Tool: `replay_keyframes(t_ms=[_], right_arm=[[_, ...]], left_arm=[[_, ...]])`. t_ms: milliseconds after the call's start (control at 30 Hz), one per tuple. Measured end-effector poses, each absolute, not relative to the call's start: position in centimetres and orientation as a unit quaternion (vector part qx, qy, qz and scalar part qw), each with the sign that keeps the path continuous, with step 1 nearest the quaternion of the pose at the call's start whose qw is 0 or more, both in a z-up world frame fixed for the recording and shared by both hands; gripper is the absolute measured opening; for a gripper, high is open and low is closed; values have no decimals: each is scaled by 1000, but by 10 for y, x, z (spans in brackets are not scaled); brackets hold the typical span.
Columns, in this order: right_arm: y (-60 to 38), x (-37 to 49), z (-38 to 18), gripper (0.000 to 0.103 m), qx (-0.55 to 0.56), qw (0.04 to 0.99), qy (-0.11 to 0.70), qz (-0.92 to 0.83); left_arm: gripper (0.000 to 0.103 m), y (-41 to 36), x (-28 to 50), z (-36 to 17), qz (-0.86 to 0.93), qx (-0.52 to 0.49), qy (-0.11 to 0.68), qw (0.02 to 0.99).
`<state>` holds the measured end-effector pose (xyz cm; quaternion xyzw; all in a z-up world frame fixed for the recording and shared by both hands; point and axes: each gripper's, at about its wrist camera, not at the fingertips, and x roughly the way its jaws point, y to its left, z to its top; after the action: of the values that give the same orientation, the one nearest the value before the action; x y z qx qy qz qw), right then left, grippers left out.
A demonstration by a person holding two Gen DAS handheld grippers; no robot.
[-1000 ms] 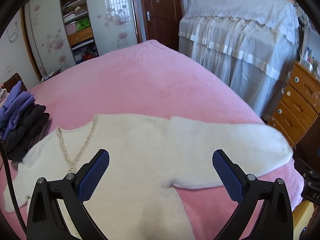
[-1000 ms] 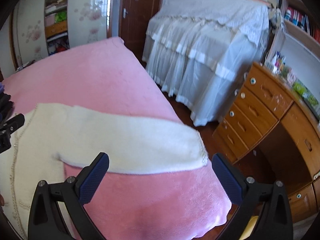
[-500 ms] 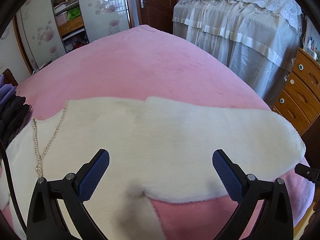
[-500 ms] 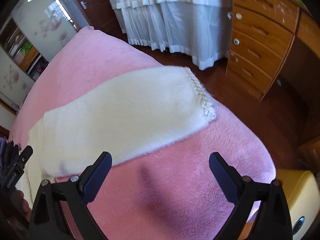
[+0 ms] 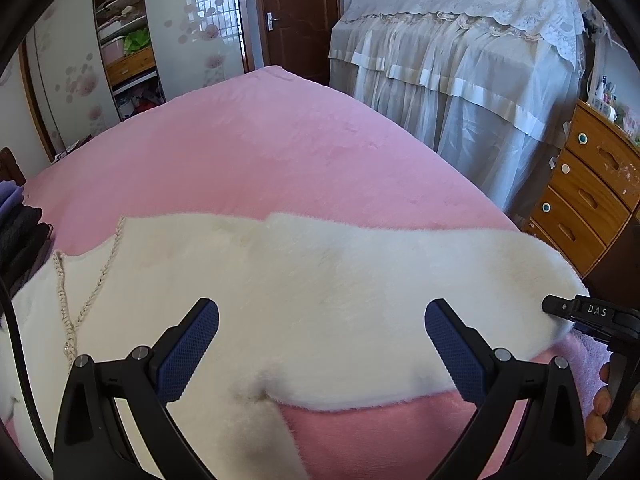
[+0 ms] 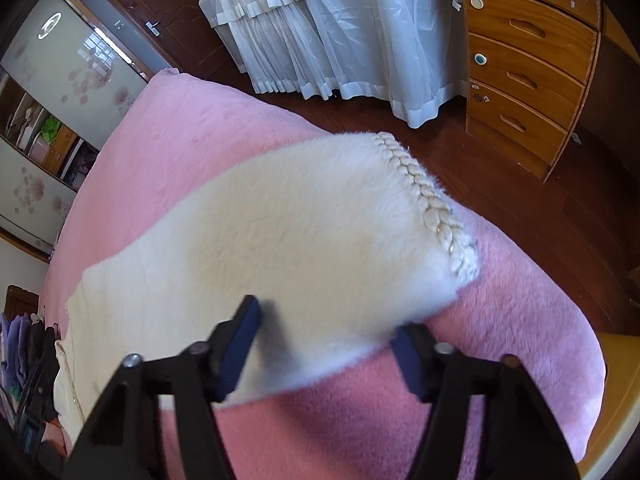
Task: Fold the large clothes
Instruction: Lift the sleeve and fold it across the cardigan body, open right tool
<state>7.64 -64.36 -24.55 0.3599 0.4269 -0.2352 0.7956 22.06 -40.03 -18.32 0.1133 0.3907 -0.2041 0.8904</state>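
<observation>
The white fluffy sweater (image 5: 320, 300) lies flat on the pink bed (image 5: 260, 152). The left gripper (image 5: 320, 344) hovers spread above it. The right gripper (image 6: 326, 340), its jaws just narrowing, straddles the sleeve's (image 6: 300, 232) edge without pinching yet.

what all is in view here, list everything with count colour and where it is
fluffy sweater: one, white, flat across the near part of the bed
sleeve: one, white, braided cuff, reaching the bed's corner
blanket: one, pink, covering the bed
dark clothes pile: one, black and purple, bed's left edge
draped furniture: one, white lace cover, beyond the bed
drawer chest: one, brown wood, right of the bed
wardrobe: one, floral doors, far left
door: one, dark brown, far wall
left tongs: open, over the sweater body
right tongs: jaws just closing around the sleeve's edge, not yet clamped
</observation>
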Motion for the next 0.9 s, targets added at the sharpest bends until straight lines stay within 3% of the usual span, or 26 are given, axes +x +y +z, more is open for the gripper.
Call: replay_keyframes(t_ms=[67,167,533,733,900], right_arm=[[-644,74,-242,28,359,802,418,-231],[-640,72,-233,19,344,815,407,-225],[-574,77,-146,14,227,888,349,-193],[-494,97,-87,14,142,932,314,-114],[-406,137,-68,14,79,946,310,-44]], left_arm=[[103,-400,220,-181,-205,114,390,890],[103,-399,220,-178,-205,112,392,890],[103,-368,217,-152,-181,107,395,894],[103,-287,210,-126,-139,72,384,910],[103,-194,215,-118,-86,31,397,913]])
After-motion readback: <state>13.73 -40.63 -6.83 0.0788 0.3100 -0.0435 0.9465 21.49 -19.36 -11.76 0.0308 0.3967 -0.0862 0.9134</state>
